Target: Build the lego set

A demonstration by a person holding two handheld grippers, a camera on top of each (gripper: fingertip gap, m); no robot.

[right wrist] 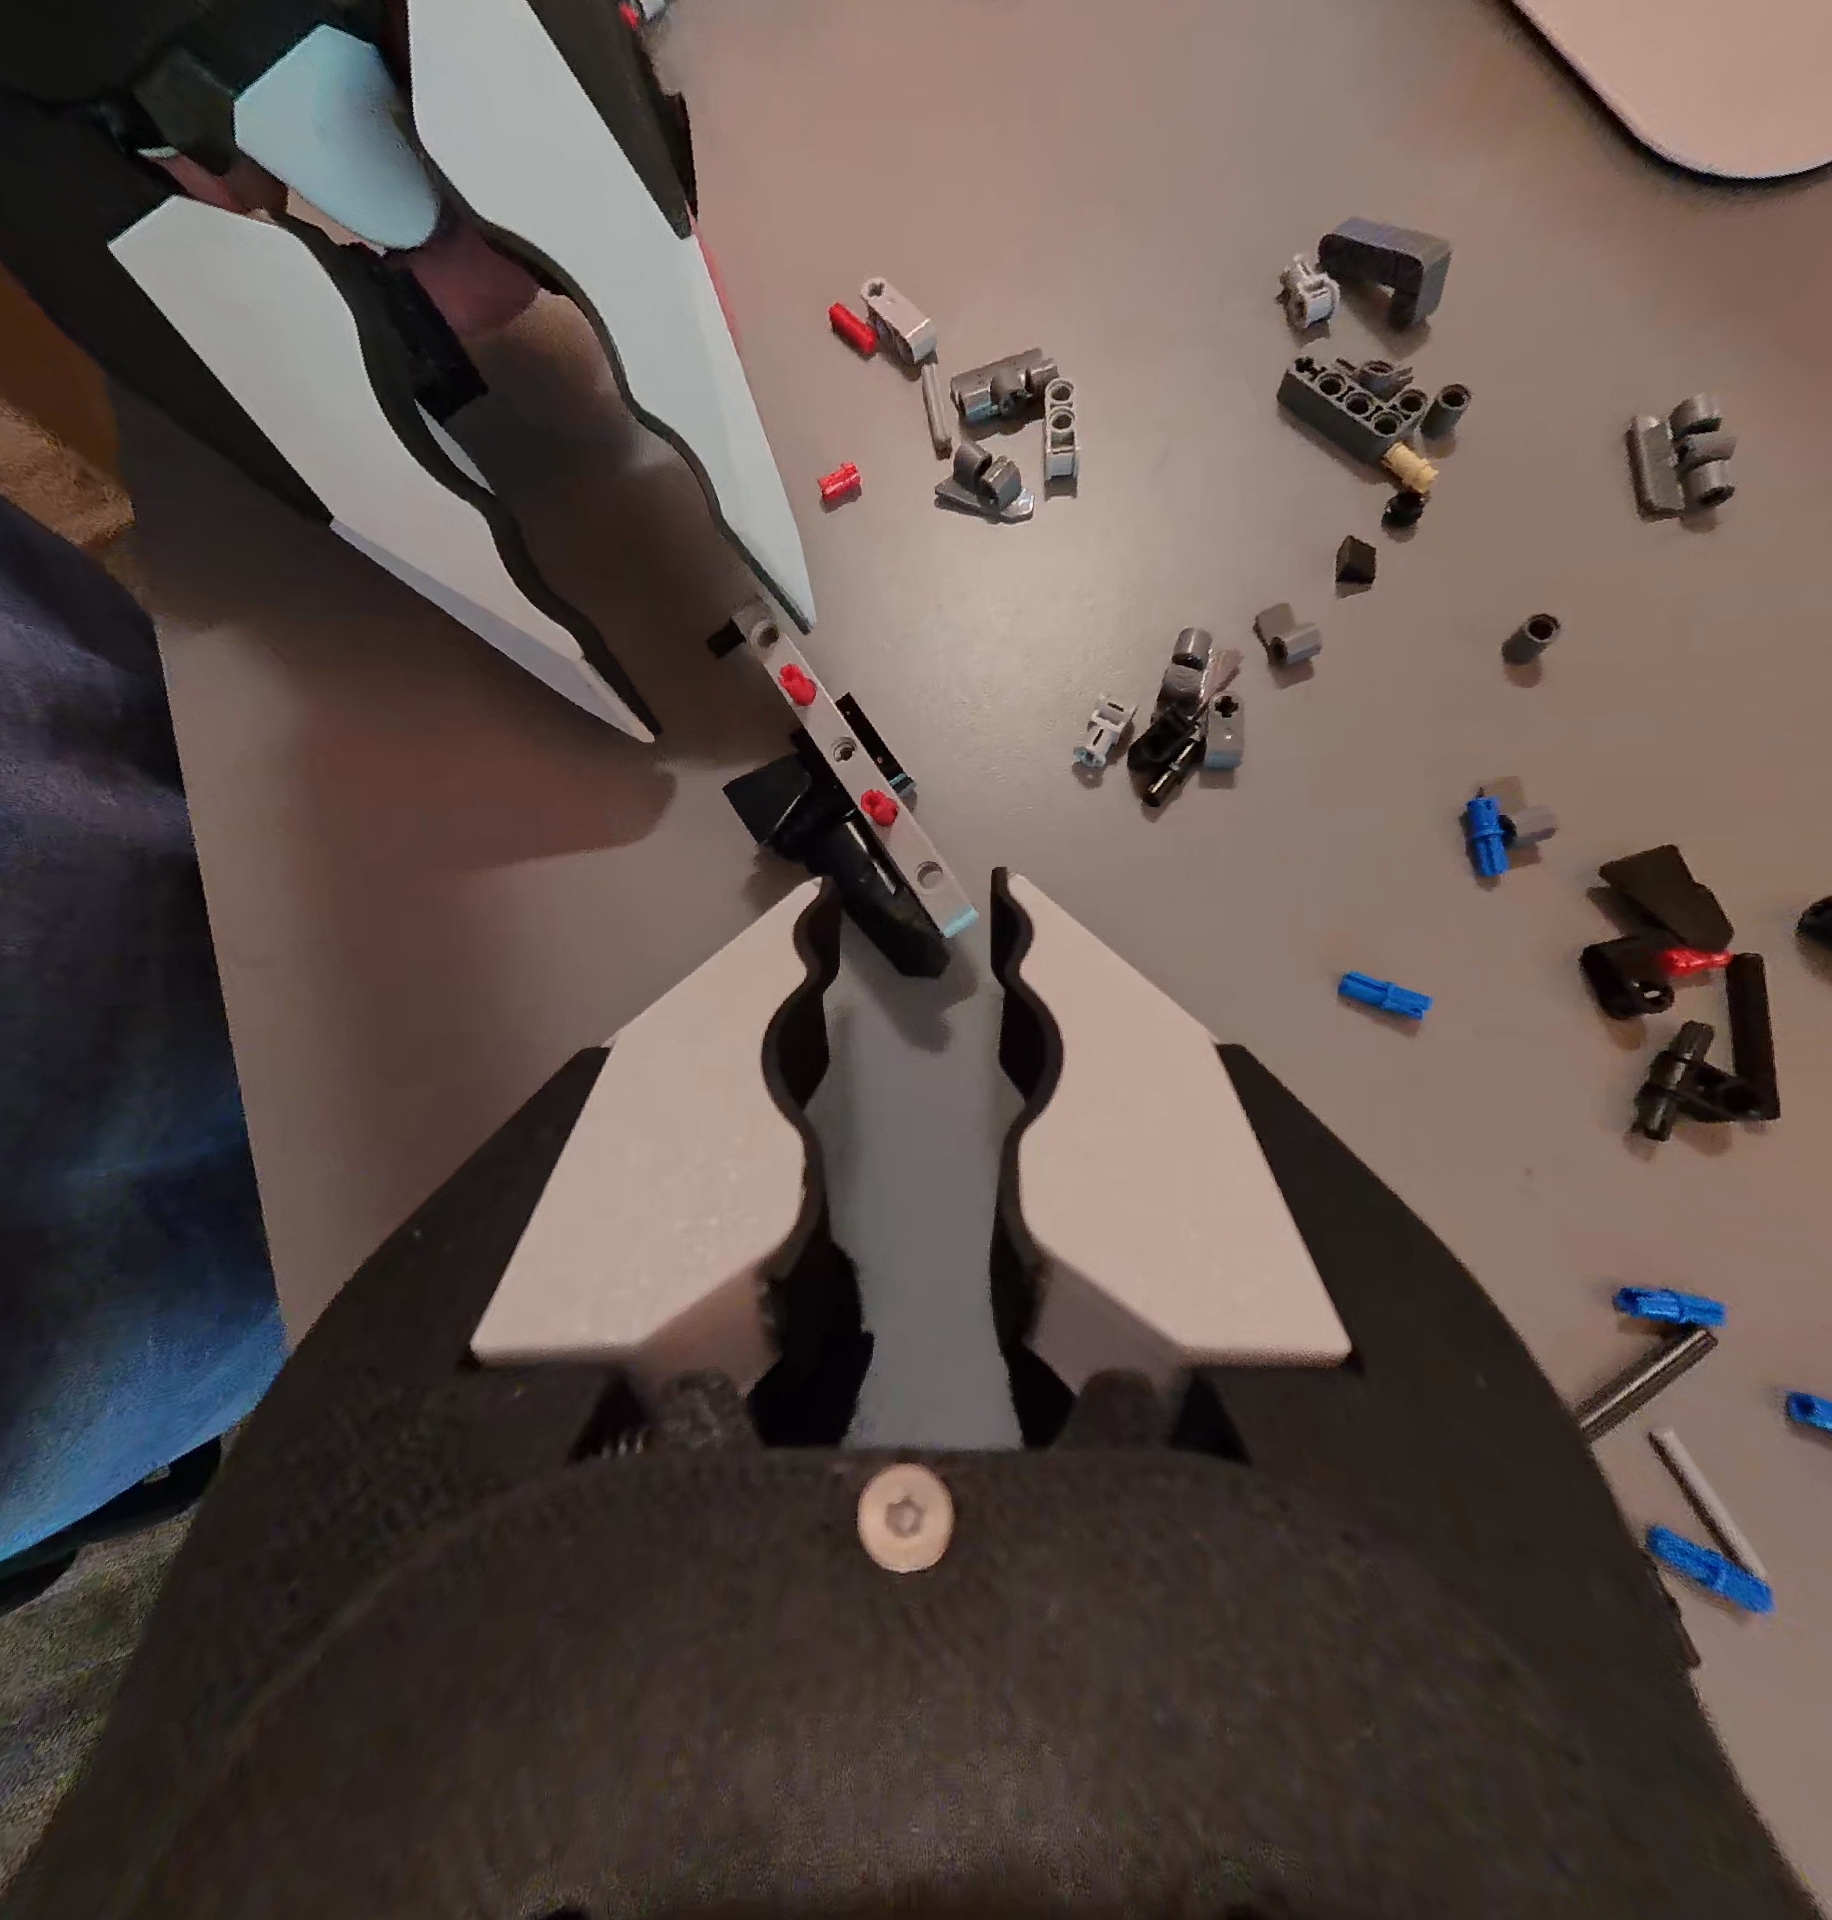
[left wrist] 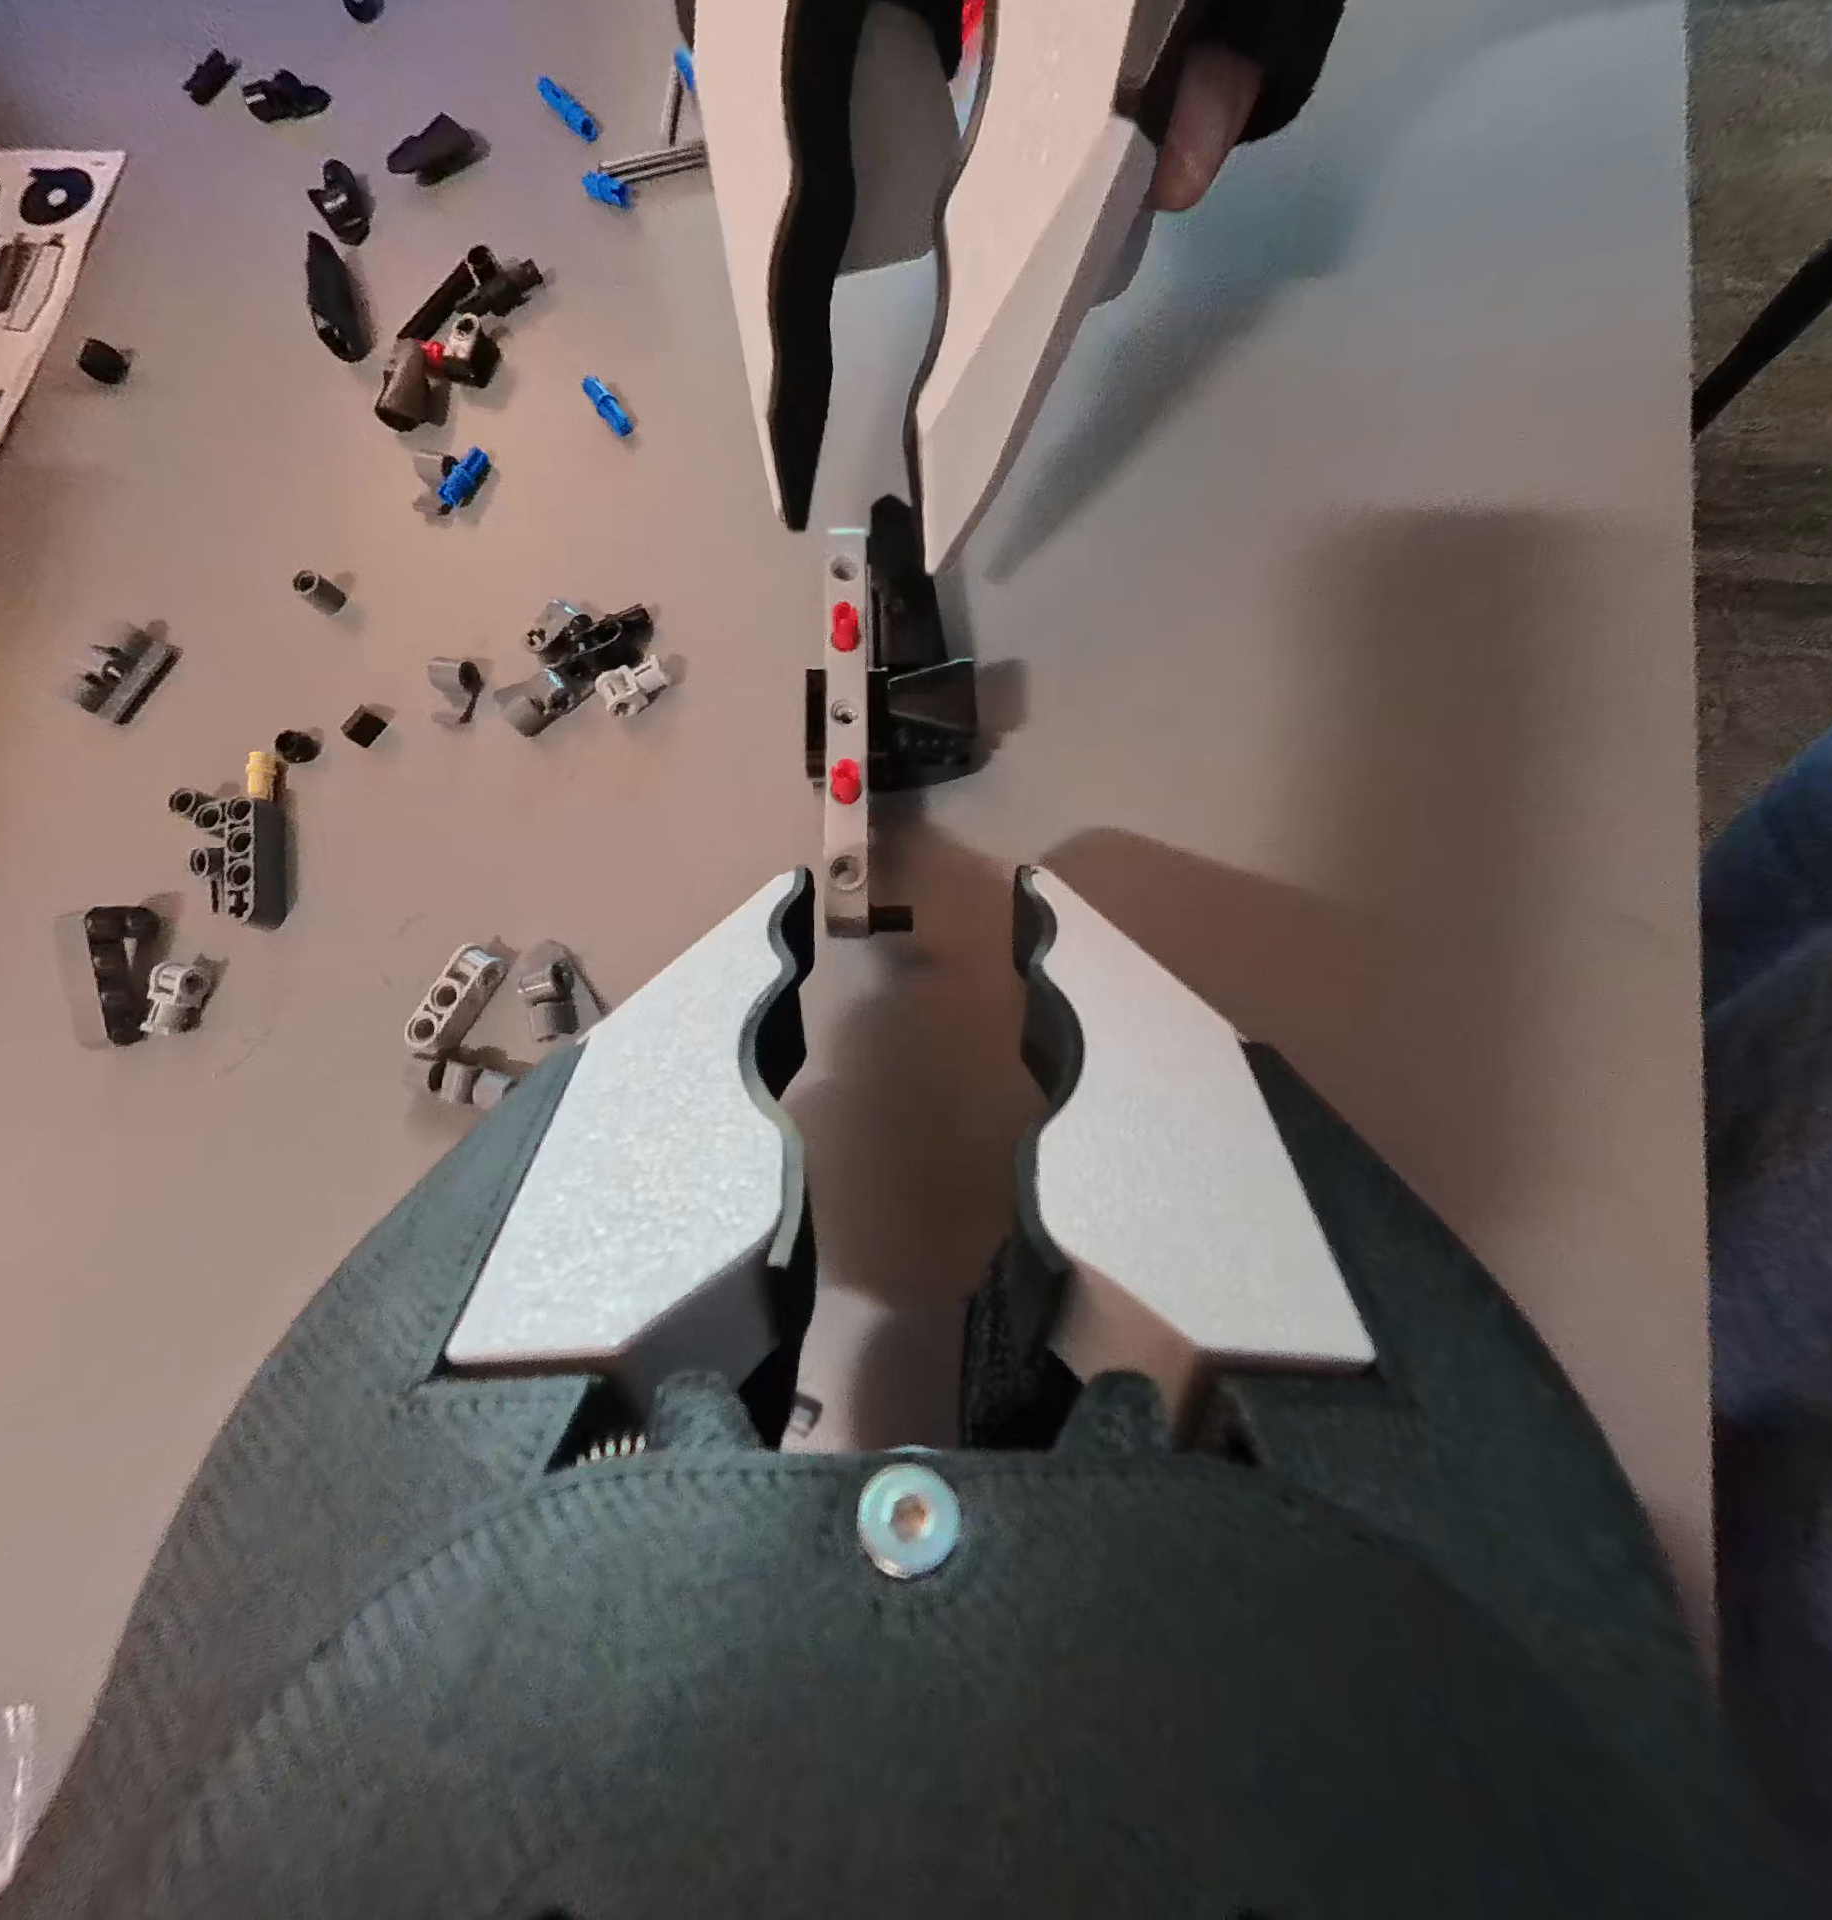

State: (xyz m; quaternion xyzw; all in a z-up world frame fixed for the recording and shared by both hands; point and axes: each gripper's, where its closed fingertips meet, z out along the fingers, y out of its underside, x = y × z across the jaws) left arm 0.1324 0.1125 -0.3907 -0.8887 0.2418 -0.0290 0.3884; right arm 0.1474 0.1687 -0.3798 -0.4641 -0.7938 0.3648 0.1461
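A plain desk setup, perhaps an office or home room: a smooth grey surface [left wrist: 1255,675] scattered with small building pieces [right wrist: 1359,405], a printed sheet [left wrist: 18,301] at far left, carpeted floor [left wrist: 1785,312] beyond its right edge.

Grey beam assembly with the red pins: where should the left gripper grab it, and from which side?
Probably the near bare end of the grey beam, below the lower red pin. It points lengthwise at the open left gripper; come straight forward and pinch the beam's thin faces. The right gripper sits at the far end, the black block mid-span.
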